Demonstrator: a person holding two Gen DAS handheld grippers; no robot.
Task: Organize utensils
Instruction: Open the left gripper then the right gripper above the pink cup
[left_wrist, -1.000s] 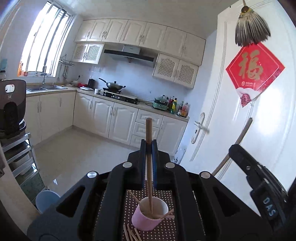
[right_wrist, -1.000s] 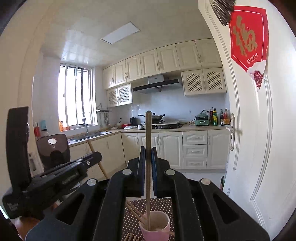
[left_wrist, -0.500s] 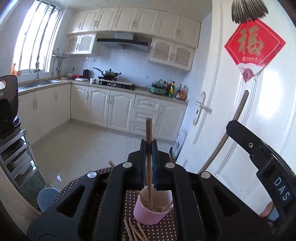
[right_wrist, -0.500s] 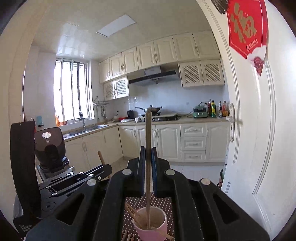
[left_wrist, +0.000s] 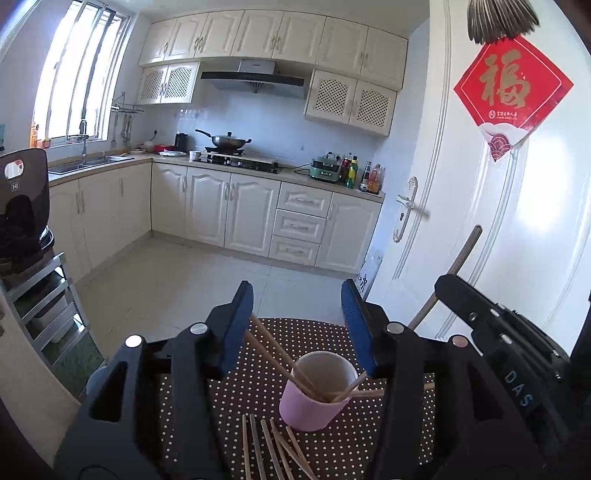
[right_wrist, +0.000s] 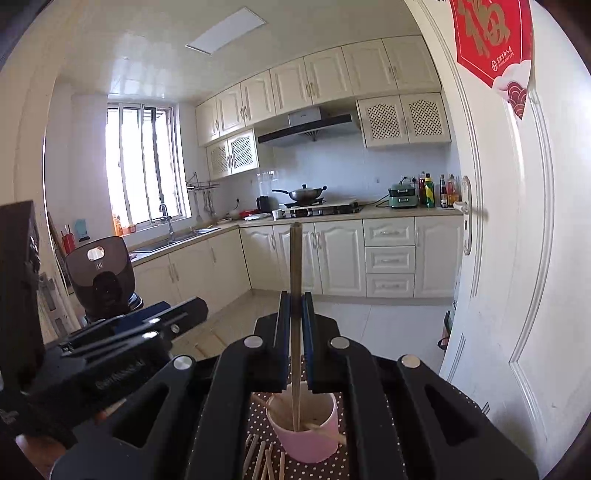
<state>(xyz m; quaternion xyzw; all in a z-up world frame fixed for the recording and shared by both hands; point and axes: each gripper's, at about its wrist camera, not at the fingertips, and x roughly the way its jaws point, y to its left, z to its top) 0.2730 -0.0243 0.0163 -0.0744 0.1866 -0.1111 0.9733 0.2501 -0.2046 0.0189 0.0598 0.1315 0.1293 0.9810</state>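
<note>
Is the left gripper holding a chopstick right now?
No, the left gripper is open with nothing between its fingers, above the pink cup.

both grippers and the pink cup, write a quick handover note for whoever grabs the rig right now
Left gripper: jaws open, empty, above the pink cup.
Right gripper: jaws shut on one chopstick, held upright with its lower end inside the cup.
Cup stands on the dotted mat, several chopsticks already leaning in it.
Loose chopsticks lie on the mat in front of the cup.
Left to do: release the right one into the cup, then collect the loose ones.
</note>
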